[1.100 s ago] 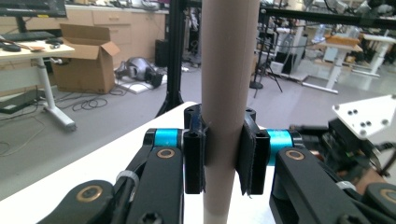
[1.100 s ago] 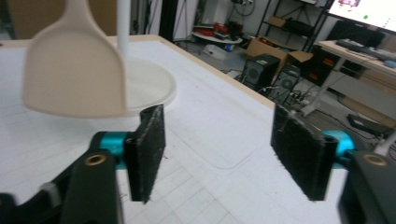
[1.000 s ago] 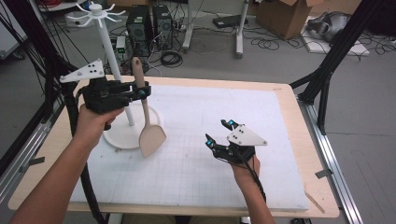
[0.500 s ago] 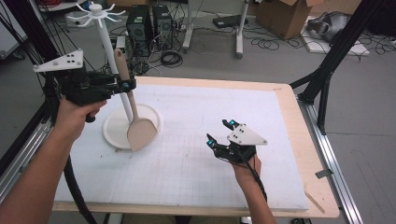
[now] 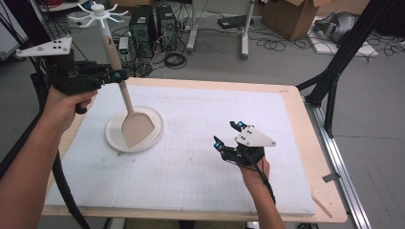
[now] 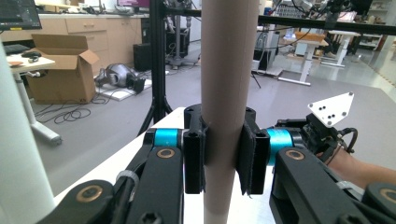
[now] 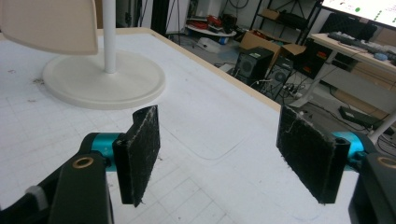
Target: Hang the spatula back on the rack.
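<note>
Spatula [image 5: 129, 102] hangs clamped by its handle in the left gripper [image 5: 119, 75], blade just above the round base [image 5: 157, 136] of the white hook stand [image 5: 99, 10]. Right gripper [image 5: 228, 135] rests with jaws wide apart and empty, well right of that base. Risk: the handle could knock the stand's pole and tip it.
</note>
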The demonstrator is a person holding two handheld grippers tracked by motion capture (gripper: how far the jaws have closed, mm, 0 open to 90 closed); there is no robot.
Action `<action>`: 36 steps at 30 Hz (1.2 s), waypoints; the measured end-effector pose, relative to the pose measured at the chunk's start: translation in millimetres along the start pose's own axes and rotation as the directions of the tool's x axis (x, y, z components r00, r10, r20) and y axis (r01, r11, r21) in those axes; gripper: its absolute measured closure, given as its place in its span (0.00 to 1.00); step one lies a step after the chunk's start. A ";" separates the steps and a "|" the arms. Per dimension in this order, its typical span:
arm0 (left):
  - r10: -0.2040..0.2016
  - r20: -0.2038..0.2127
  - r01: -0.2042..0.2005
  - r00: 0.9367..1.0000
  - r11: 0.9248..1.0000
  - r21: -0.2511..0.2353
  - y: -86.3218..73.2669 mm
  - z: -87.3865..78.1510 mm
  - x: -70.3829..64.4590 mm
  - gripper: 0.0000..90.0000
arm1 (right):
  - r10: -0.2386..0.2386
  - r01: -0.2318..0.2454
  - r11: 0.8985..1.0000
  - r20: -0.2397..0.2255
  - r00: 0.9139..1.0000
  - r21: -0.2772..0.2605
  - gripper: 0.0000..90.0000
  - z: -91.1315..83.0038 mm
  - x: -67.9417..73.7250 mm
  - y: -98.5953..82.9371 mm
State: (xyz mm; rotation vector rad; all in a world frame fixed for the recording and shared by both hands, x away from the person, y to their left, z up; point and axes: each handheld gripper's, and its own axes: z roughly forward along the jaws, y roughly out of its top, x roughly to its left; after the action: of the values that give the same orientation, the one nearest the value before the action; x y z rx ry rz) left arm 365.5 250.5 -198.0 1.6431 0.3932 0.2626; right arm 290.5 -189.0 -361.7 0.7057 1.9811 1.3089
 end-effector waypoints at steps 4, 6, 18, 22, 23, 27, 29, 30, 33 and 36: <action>-0.005 0.000 0.005 1.000 1.000 0.002 7.4 0.3 4.8 0.83 | 0.002 -0.002 1.000 0.000 1.000 0.002 0.33 -0.1 -0.1 0.1; -0.008 -0.001 0.008 1.000 1.000 -0.002 10.5 -0.2 7.4 0.83 | 0.004 -0.004 1.000 -0.001 1.000 0.003 0.33 0.1 0.3 0.5; -0.066 -0.011 0.065 0.998 0.998 -0.014 9.1 -1.5 25.6 0.83 | -0.003 0.003 1.000 -0.017 1.000 -0.005 0.33 0.8 2.6 2.7; -0.075 -0.031 0.075 0.997 0.997 -0.018 7.3 -0.9 28.4 0.83 | -0.011 0.010 1.000 -0.026 1.000 -0.019 0.33 0.5 3.8 2.9; -0.078 -0.037 0.077 0.996 0.997 -0.021 7.4 -0.8 28.5 0.83 | -0.011 0.010 1.000 -0.029 1.000 -0.017 0.33 0.4 3.6 3.0; -0.089 -0.033 0.088 0.995 0.996 -0.030 6.9 -2.0 31.2 0.83 | -0.007 0.006 1.000 -0.033 0.999 -0.017 0.33 0.3 3.9 3.0; -0.109 -0.024 0.108 0.994 0.993 -0.037 6.2 -1.8 33.1 0.83 | -0.011 0.010 1.000 -0.031 0.999 -0.022 0.33 0.1 3.8 2.9; -0.114 -0.019 0.114 0.993 0.993 -0.037 6.1 -1.5 34.0 0.83 | -0.010 0.010 1.000 -0.030 0.999 -0.021 0.33 0.1 3.8 3.0; -0.131 -0.014 0.131 0.991 0.991 -0.038 5.1 -0.5 36.0 0.83 | -0.013 0.013 1.000 -0.033 0.999 -0.023 0.33 1.0 4.0 2.9; -0.143 -0.025 0.142 0.989 0.989 -0.044 2.5 -0.2 37.5 0.83 | -0.013 0.013 1.000 -0.037 0.999 -0.017 0.33 1.1 5.0 2.7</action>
State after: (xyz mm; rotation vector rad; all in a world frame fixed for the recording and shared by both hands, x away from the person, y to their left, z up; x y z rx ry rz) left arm 400.0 265.6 -197.8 1.5636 0.5205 0.1854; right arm 288.4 -183.7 -360.6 0.6641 1.9986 1.3384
